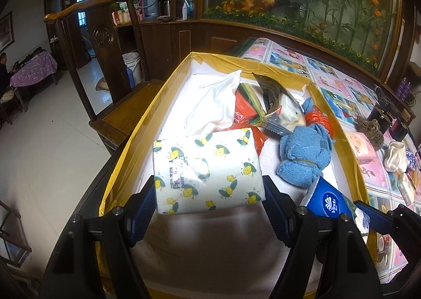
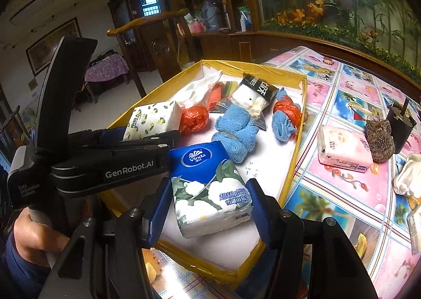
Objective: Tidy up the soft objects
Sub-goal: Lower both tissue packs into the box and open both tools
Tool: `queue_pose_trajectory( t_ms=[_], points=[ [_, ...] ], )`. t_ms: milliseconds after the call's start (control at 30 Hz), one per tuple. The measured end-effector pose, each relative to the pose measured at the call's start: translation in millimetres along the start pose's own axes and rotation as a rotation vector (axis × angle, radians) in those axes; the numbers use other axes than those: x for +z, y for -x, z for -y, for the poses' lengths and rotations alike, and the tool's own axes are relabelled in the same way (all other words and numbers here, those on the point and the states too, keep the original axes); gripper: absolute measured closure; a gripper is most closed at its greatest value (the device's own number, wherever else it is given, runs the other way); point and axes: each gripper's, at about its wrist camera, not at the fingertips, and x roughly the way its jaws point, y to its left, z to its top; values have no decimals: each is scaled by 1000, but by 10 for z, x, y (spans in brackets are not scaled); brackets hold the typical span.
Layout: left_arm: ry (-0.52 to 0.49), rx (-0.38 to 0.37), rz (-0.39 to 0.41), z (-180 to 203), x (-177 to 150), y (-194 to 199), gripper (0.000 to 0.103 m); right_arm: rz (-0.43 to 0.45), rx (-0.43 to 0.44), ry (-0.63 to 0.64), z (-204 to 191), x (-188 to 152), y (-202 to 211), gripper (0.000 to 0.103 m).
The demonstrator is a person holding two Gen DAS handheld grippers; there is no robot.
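Observation:
A yellow-taped box (image 1: 147,114) with a white floor sits on the table. My left gripper (image 1: 209,201) is shut on a lemon-print tissue pack (image 1: 208,170), held over the box's near left part. The same pack (image 2: 152,120) shows at the left gripper's tips in the right wrist view. My right gripper (image 2: 209,209) is shut on a blue Vinda tissue pack (image 2: 210,188) with white flowers, over the box's near end (image 2: 244,270). That blue pack (image 1: 329,199) appears tilted at the lower right of the left wrist view. A hand (image 2: 34,235) holds the left gripper's handle.
Deeper in the box lie a white plastic bag (image 1: 215,104), a rolled blue cloth (image 1: 302,157), an orange bag (image 2: 193,117), and a snack packet (image 2: 255,99). On the patterned tablecloth (image 2: 342,193) sit a pink tissue pack (image 2: 342,149), a brown mesh pouch (image 2: 380,138) and a white cloth (image 2: 407,178). A wooden chair (image 1: 113,43) stands beyond the box.

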Motion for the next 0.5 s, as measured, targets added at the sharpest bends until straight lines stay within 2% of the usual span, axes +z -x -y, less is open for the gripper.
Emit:
queue_pose_trajectory(
  t_ms=[300, 500],
  points=[
    [-5, -17, -3, 27, 19, 30, 25, 27, -2, 18, -39, -10, 84, 35],
    [0, -24, 27, 28, 42, 117, 21, 53, 1, 17, -43, -3, 174, 32]
  ],
)
